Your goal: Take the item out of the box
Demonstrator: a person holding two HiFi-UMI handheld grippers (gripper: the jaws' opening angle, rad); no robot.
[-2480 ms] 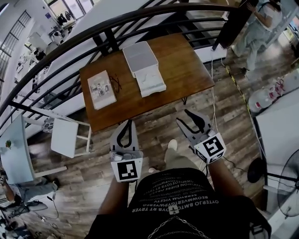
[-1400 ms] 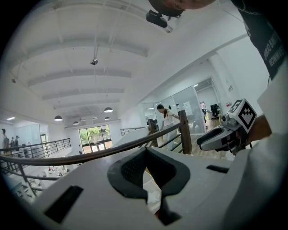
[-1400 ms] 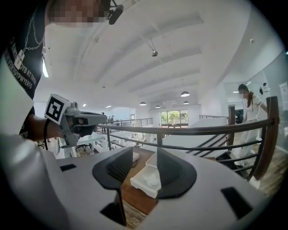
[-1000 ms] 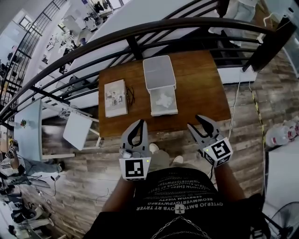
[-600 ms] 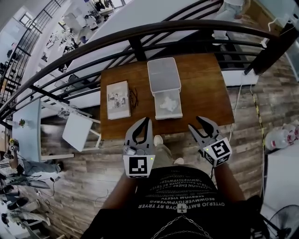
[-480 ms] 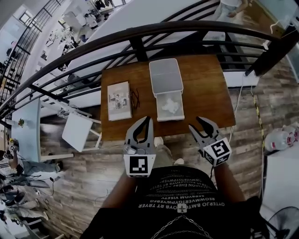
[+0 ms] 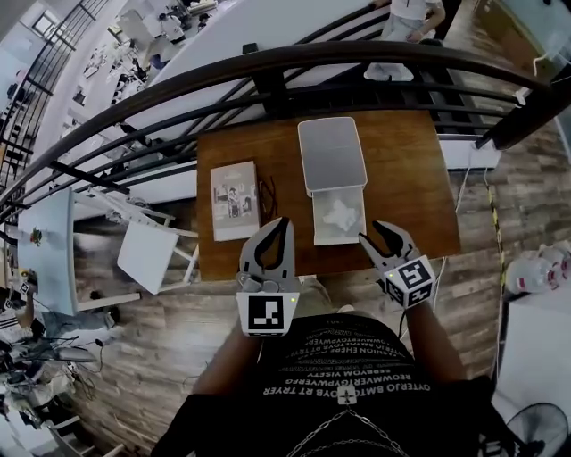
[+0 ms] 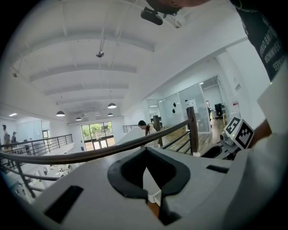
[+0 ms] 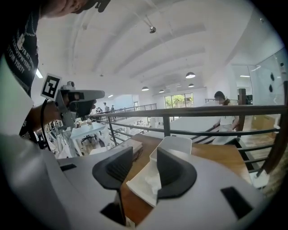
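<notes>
A white box stands open on the brown table (image 7: 401, 178), its lid (image 7: 331, 166) lying beyond the base (image 7: 340, 217). Inside the base lies a crumpled white item (image 7: 341, 214). My right gripper (image 7: 382, 234) hovers open at the table's near edge, just right of the base, with nothing between its jaws. In the right gripper view the base (image 9: 140, 184) and the item (image 9: 154, 180) show between the open jaws of the right gripper (image 9: 144, 157). My left gripper (image 7: 284, 222) is shut and empty, left of the base near the table's front edge; its tips meet in the left gripper view (image 8: 146, 150).
A book (image 7: 235, 188) and a thin black object (image 7: 268, 189) lie on the table's left part. A black railing (image 7: 268, 67) runs behind the table. A white chair (image 7: 150, 256) stands to the left on the plank floor. A person (image 7: 406, 16) stands beyond the railing.
The table and box have come closer. Both grippers have moved forward from over the floor to the table's near edge. Their jaws look unchanged.
</notes>
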